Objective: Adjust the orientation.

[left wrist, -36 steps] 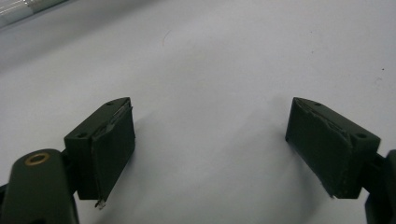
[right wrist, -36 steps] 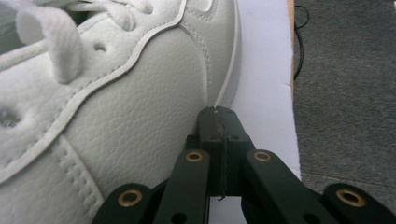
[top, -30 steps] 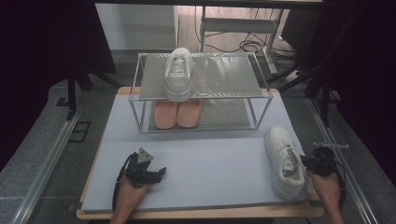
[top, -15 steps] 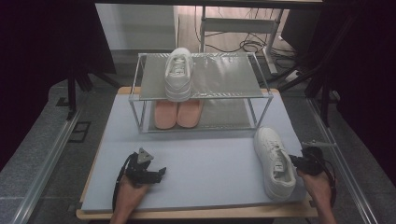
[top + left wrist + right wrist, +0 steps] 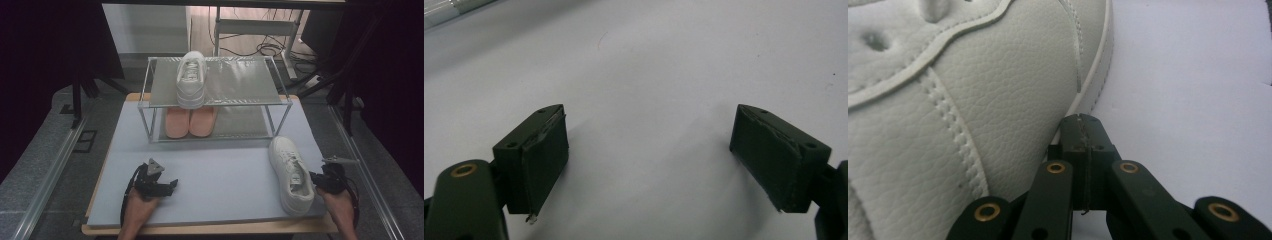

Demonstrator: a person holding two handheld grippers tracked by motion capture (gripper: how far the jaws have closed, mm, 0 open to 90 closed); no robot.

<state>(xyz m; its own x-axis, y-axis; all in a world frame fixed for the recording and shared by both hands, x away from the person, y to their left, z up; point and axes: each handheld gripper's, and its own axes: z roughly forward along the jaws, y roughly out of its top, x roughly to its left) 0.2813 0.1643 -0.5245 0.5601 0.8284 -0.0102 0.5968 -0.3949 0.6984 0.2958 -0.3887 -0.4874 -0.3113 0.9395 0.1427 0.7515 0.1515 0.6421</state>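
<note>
- Work in hand: placing a pair of white sneakers on the two-tier shelf rack [image 5: 280,102] at the far middle of the grey mat [image 5: 220,175].
- Done: one white sneaker [image 5: 191,79] already stands on the upper shelf, left of centre, toe toward the near side. A pair of pink slippers [image 5: 190,121] lies on the lower shelf beneath it.
- Left to do: the second sneaker [image 5: 290,173] lies on the mat at the near right, in front of the rack's right corner post and well apart from the shelf. It must be brought to the upper shelf, where the space to the right of its mate is free.
- Right gripper [image 5: 320,179]: jaws pressed together with nothing between them. In the right gripper view the closed tips [image 5: 1083,131] sit against the sneaker's side, at the edge of the sole. Judgement: this is a push or nudge contact, not a grasp.
- Left gripper [image 5: 167,186]: at the near left, jaws spread wide over bare mat, holding nothing; in the left gripper view both pads [image 5: 546,157] stand clear of the surface.
- Judgement: roughly half complete; a proper grip on the second sneaker is not yet made.
</note>
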